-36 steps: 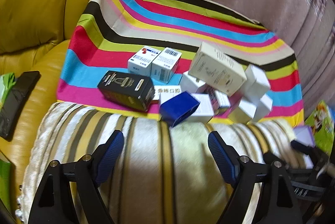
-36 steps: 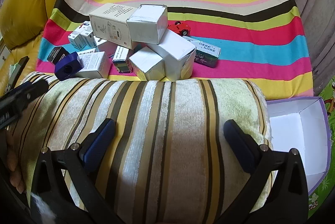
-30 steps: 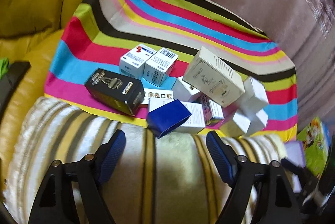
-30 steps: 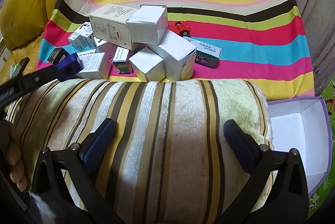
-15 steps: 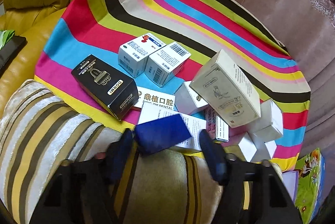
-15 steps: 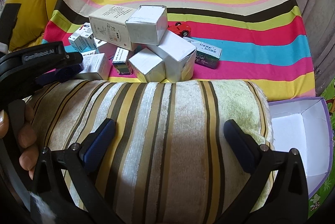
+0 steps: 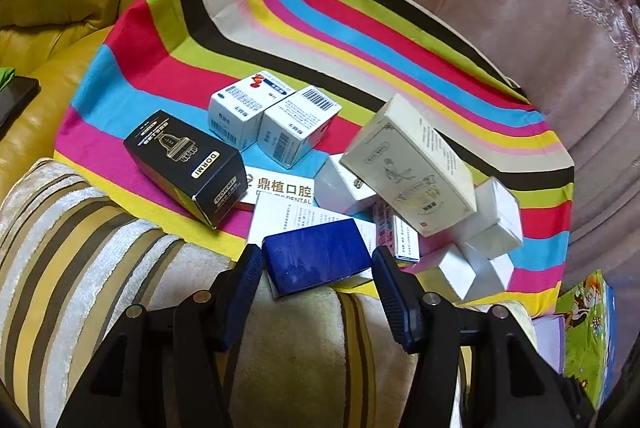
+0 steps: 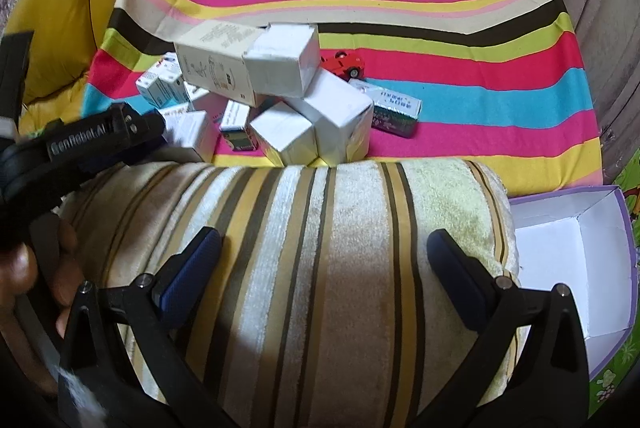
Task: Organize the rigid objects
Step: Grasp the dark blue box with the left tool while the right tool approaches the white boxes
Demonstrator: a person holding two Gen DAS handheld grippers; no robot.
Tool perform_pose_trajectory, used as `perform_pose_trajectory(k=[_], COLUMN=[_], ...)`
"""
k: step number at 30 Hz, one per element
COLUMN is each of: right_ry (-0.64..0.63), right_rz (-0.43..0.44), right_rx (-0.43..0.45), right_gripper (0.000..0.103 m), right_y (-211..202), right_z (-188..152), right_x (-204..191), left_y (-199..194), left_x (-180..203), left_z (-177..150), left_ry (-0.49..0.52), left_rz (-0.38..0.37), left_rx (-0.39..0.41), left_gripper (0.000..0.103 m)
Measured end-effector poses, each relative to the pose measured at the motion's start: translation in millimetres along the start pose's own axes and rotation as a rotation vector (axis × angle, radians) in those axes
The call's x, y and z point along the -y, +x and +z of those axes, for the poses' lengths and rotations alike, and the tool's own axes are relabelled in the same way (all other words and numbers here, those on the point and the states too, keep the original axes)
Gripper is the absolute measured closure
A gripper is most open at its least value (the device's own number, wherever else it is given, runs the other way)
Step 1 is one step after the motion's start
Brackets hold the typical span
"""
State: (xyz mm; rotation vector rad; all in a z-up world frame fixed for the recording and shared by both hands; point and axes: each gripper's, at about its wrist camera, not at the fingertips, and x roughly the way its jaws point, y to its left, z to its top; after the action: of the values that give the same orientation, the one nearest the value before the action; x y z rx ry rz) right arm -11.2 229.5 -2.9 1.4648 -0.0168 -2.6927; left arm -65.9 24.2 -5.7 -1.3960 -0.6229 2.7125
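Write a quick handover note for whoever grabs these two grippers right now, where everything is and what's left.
Left gripper: closed around the blue box at the near edge of the pile; not lifted.
Right gripper: open, empty, above the striped cushion.
Other boxes, black box and big cream box among them, lie jumbled on the striped cloth, with a red toy car.
Open white box beside the cushion holds nothing visible.
Nothing sorted yet; all left.
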Motion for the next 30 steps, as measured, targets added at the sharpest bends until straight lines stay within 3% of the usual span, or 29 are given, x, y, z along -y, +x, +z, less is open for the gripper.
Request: perform_pose_trajectory(k=[8,19,30], right_ry=[0.006,0.091,0.086], right_rz=[0.068,0.069,0.016], right_rx=[0.084,0.154,0.118], right_gripper=[0.0,0.001,0.018], right_y=[-14,-3,28], right_z=[28,77,92], right_x=[-7,-7,-15], left_y=[-2,-3,-2], left_x=[2,0,1], left_z=[-2,-3,-4], left_ry=[0.003,0.002,0.011], left_rz=[-0.017,-0.026,-0.018], left_rx=[0.021,0.033,0.039], left_gripper=[0.045,0.045,0.045])
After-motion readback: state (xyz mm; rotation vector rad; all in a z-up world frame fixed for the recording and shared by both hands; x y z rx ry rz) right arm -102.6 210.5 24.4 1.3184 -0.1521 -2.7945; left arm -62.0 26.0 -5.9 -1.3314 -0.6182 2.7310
